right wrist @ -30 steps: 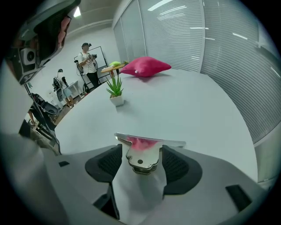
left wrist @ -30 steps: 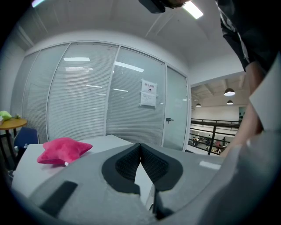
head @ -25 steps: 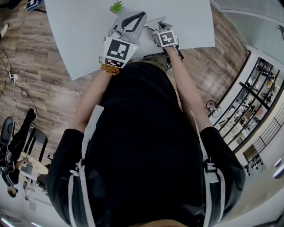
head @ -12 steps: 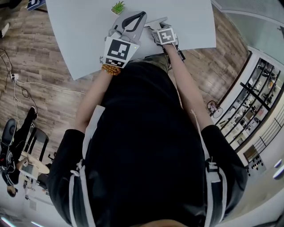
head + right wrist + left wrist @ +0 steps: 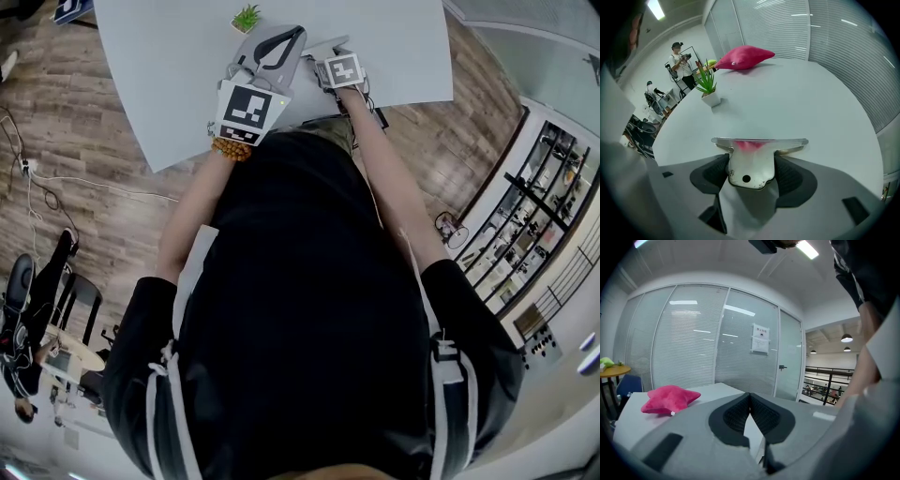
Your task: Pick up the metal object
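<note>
The metal object (image 5: 758, 157) is a shiny flat T-shaped plate with a small hole near its lower end. In the right gripper view it stands between the black pads, and my right gripper (image 5: 752, 169) is shut on its stem, holding it just above the white table (image 5: 825, 108). The head view shows my right gripper (image 5: 330, 52) near the table's near edge, with the metal object (image 5: 323, 44) at its tip. Close on its left is my left gripper (image 5: 277, 42). In the left gripper view, the left gripper (image 5: 750, 411) is shut with its pads touching and nothing between them.
A pink star-shaped plush (image 5: 743, 57) lies at the far side of the table, and the same pink plush (image 5: 670, 398) shows in the left gripper view. A small potted plant (image 5: 708, 86) stands left of centre; the head view has this plant (image 5: 246, 17) just beyond the left gripper. A person (image 5: 680, 61) stands far off.
My right gripper has shifted slightly left and farther over the table with the metal object in it. The left gripper has barely moved.
</note>
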